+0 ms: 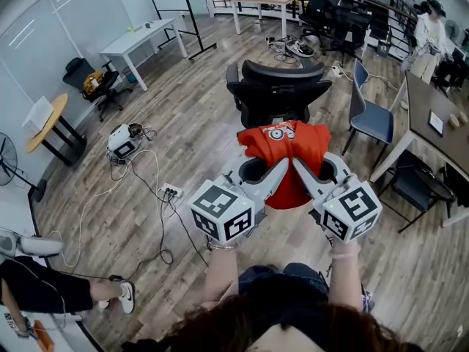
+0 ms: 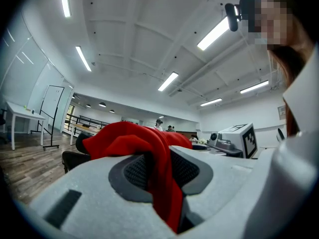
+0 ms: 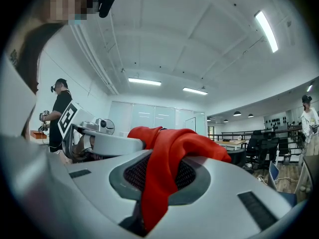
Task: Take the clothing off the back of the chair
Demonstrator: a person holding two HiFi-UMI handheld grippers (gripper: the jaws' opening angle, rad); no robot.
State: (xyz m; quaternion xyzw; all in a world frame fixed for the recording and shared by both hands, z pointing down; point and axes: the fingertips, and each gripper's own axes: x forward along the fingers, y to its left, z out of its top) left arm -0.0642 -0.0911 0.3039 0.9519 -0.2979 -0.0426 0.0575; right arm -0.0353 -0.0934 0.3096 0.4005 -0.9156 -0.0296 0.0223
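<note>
head view, shirt: red shirt (image 1: pixel 287 149) bunched just this side of the chair (image 1: pixel 277 86), looks clear of its back
head view, hands: left gripper (image 1: pixel 275 173) and right gripper (image 1: pixel 306 174) side by side, equally near
left gripper view: fingers (image 2: pixel 79 193) clenched on shirt (image 2: pixel 132 138), cloth trailing chairward
right gripper view: same deal, fingers (image 3: pixel 239 193) clamping a shirt (image 3: pixel 167 153) fold
containers: none near the chair
</note>
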